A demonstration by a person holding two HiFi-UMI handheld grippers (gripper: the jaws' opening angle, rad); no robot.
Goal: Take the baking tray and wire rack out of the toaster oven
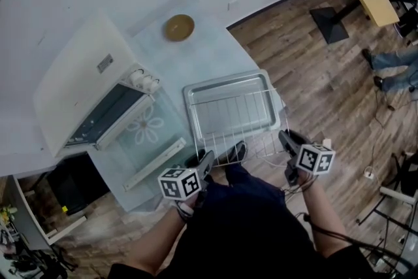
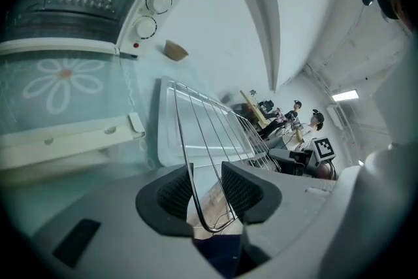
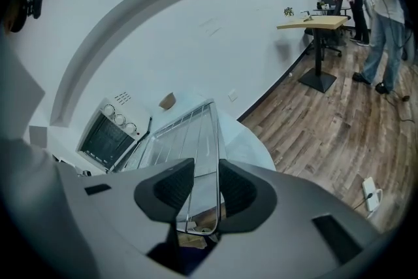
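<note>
Pale table (image 1: 215,52) by a curved wall. Toaster oven (image 1: 85,85) sits on its left part, door (image 1: 149,131) dropped open flat, flower print up.

Baking tray (image 1: 225,83) out, on the table just right of the oven door, long axis running away from the oven.

Wire rack (image 1: 248,138) also out of the oven, lying over the tray. Long axis matches the tray's, and its near long edge overhangs the tray's front rim. Cannot tell if it rests on the tray.

Left gripper (image 2: 208,189): narrow, clamped on the rack's near corner on the oven side. Right gripper (image 3: 206,189): same, on the far near corner.

Small brown dish (image 1: 178,27) beyond the oven's right corner.
</note>
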